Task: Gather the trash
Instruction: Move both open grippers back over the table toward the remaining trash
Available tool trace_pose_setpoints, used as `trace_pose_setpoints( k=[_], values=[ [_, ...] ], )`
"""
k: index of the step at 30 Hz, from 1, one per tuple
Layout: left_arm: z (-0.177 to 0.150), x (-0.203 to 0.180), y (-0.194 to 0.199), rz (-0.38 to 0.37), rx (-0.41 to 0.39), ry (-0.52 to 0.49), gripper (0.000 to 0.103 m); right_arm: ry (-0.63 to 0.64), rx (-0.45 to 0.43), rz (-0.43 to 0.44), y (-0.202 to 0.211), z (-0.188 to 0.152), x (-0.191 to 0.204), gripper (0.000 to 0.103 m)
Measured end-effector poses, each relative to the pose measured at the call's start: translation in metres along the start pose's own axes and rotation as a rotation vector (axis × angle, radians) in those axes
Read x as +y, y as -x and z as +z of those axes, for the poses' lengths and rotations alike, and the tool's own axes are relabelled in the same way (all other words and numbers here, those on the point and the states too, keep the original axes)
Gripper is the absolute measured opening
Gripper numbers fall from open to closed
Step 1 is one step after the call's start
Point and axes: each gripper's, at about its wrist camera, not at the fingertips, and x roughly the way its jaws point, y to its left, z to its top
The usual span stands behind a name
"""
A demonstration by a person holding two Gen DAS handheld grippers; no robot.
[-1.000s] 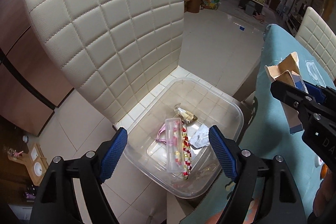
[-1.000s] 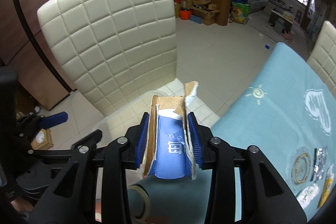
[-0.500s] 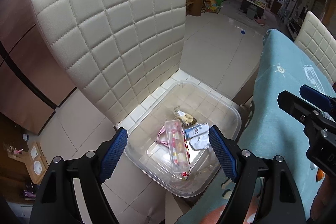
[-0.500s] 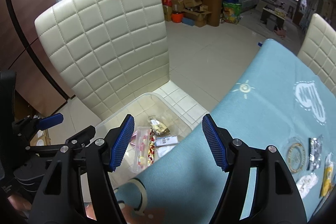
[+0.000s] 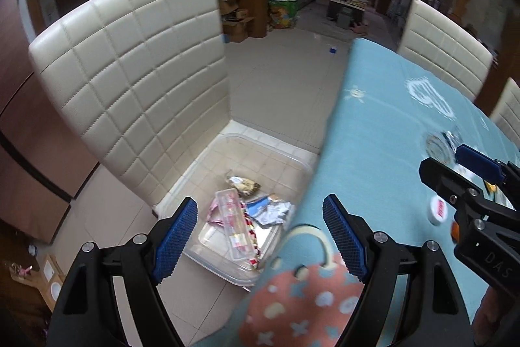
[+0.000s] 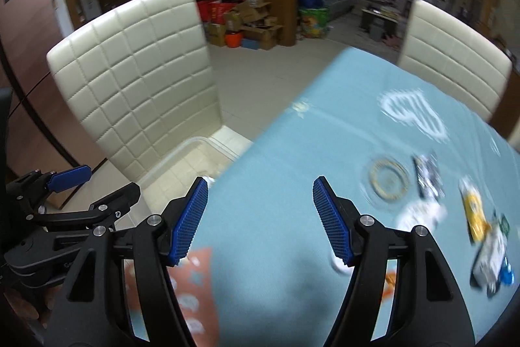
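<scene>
Left wrist view: the torn blue-and-brown carton piece [image 5: 260,204], held up at the right edge of the frame a second ago, is now seen lying in the clear plastic bin [image 5: 294,160] on the cream chair [image 5: 130,80], at lower centre. One more item is thus judged collected. Its long axis runs from lower left to upper right, roughly level in the frame, beside the clear oblong case [image 5: 233,221], whose long axis runs from upper left to lower right. The left gripper [image 5: 260,236] is spread wide and empty, its view now taking in more of the blue tablecloth [image 5: 373,158]. The right gripper [image 5: 455,166] is seen at the right edge, also parted, above a small white cap [image 5: 437,210].

Right wrist view: the right gripper [image 6: 260,220] is open wide with nothing between its pads, where the carton was clamped a second ago, and is now turned over the tablecloth [image 6: 292,152]. Remaining trash is grouped at the right of the frame: a yellow packet [image 6: 473,210], its long axis near vertical, a dark wrapper [image 6: 427,176], crumpled white paper [image 6: 419,213] and a white-and-blue wrapper [image 6: 492,259]. These are blurred. A return for the next item is judged to be under way.
</scene>
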Motion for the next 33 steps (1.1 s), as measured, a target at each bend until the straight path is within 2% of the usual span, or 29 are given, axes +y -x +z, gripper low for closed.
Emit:
trace_pose_setpoints(
  k=[14, 21, 27, 33],
  values=[
    [-0.029, -0.127, 0.02, -0.166, 0.004, -0.255, 0.078, -0.268, 0.019, -0.232, 0.073, -0.093, -0.127, 0.069],
    [-0.041, -0.187, 0.034, -0.23, -0.006, -0.378, 0.078, -0.389, 0.01, -0.319, 0.104, -0.129, -0.176, 0.069],
    [-0.04, -0.218, 0.039, -0.258, -0.016, -0.432, 0.078, -0.473, 0.005, -0.374, 0.117, -0.144, -0.21, 0.069],
    [-0.034, -0.233, 0.025, -0.27, 0.008, -0.447, 0.078, -0.492, 0.006, -0.393, 0.115, -0.144, -0.23, 0.069]
  ],
)
